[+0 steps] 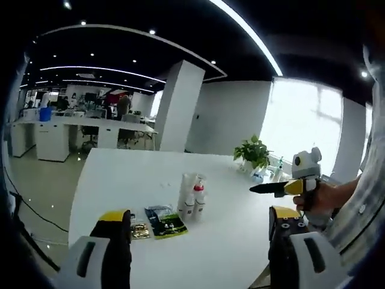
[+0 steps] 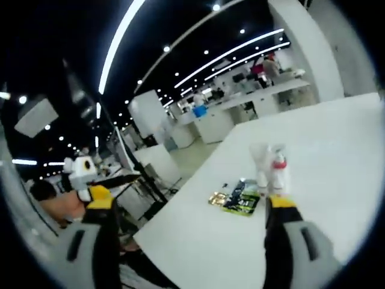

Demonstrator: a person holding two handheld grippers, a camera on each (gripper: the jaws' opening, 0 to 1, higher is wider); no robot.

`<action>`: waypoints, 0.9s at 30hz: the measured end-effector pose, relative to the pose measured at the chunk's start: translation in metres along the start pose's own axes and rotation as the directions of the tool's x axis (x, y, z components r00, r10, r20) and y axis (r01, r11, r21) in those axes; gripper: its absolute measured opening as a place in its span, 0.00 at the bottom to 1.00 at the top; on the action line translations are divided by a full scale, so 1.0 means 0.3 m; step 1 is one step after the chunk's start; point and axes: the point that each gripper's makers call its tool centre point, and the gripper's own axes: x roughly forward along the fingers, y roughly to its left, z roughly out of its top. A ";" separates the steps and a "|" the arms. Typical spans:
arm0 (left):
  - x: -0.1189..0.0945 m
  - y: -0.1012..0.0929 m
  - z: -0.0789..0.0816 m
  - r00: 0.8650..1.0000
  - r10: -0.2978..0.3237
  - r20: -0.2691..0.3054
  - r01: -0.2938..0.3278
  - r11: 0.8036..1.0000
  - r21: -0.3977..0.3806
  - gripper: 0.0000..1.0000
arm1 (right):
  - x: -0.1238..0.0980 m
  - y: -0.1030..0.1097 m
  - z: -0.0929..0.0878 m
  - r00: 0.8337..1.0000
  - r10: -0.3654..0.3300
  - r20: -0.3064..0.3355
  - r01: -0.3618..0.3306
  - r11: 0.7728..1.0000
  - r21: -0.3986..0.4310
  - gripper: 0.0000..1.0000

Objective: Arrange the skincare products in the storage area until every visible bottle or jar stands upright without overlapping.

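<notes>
1. White counter (image 1: 138, 174) stretches wide and bare around a small cluster set toward its near edge.
2. Upright bottles (image 1: 192, 195) stand touching; flat sachets (image 1: 159, 223) lie just beside them.
3. Left claw (image 1: 201, 241) is spread, holding nothing, above the near edge.
4. Right claw (image 2: 189, 220) is spread too, unloaded, short of the bottles.

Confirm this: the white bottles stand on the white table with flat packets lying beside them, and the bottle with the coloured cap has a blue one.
One detail is wrong: the cap is red, not blue. The left gripper view shows the white bottles upright on the white table, the red cap on one, and the flat packets lying beside them.
</notes>
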 end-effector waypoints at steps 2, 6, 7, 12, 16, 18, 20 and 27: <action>-0.020 0.007 0.023 0.999 0.015 0.044 -0.016 0.999 0.031 1.00 | -0.014 0.001 0.000 1.000 -0.008 0.007 0.008 1.000 -0.015 0.99; -0.073 -0.001 0.040 0.994 0.046 0.102 -0.053 0.997 0.064 1.00 | -0.060 0.017 -0.005 0.999 -0.020 0.040 0.021 1.000 -0.016 0.99; -0.084 -0.005 0.040 0.993 0.050 0.109 -0.057 0.996 0.064 1.00 | -0.069 0.021 -0.009 0.999 -0.024 0.046 0.025 0.999 -0.024 0.99; -0.141 -0.052 0.003 0.993 0.046 0.112 -0.055 0.996 0.074 1.00 | -0.110 0.066 -0.038 0.998 -0.027 0.055 0.032 0.996 -0.077 0.99; -0.168 -0.077 -0.041 0.995 0.039 0.095 -0.048 0.994 0.095 1.00 | -0.149 0.095 -0.066 0.997 -0.035 0.062 0.040 0.996 -0.081 0.99; -0.181 -0.084 -0.059 0.995 0.047 0.091 -0.057 0.993 0.103 1.00 | -0.163 0.099 -0.083 0.997 -0.041 0.059 0.045 0.996 -0.079 0.99; -0.189 -0.093 -0.068 0.994 0.051 0.094 -0.061 0.992 0.106 1.00 | -0.179 0.098 -0.107 0.998 -0.052 0.046 0.056 0.995 -0.083 0.99; -0.199 -0.127 -0.086 0.994 0.056 0.097 -0.066 0.992 0.105 1.00 | -0.241 0.095 -0.116 0.994 -0.087 0.059 0.093 0.990 -0.106 0.99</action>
